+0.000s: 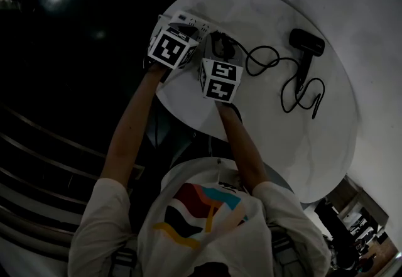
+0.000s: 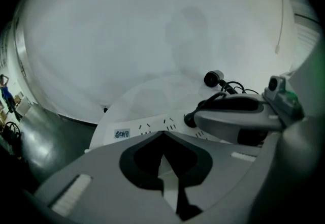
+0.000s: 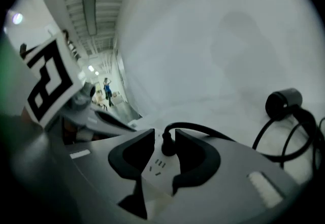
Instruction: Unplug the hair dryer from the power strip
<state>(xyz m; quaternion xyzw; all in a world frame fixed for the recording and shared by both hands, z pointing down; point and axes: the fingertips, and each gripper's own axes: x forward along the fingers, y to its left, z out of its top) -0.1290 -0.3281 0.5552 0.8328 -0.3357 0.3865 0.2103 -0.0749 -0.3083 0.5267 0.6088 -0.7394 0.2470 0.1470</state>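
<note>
Step in hand: grab the plug and pull it out. Not out yet.

Right gripper (image 3: 165, 135) is partly open, jaws either side of the black plug (image 3: 167, 146), which sits in the white power strip (image 2: 137, 129). There is a sliver of strip between the left jaw and the plug, and the right jaw is just beside it, so no real clamp yet.

Left gripper (image 2: 162, 134) is closed with nothing between the jaws, tips low over the strip just beside the plugged socket. It looks placed to pin the strip down, but I can't tell if it touches.

Hair dryer (image 1: 306, 43) lies on the round table (image 1: 282, 144), well apart from the strip. Its cord (image 3: 201, 126) runs slack from the plug in loops.

To do it well:
- Centre the plug between the pads and close on the plug body, not the cord.
- Grip low, near the strip face, so the pads don't slip off the tapered top.
- Press the strip down with the left gripper before pulling, or it will likely lift with the plug.
- Pull straight out along the pins, with no sideways twist.
- The cord is slack, so it shouldn't drag the dryer.
</note>
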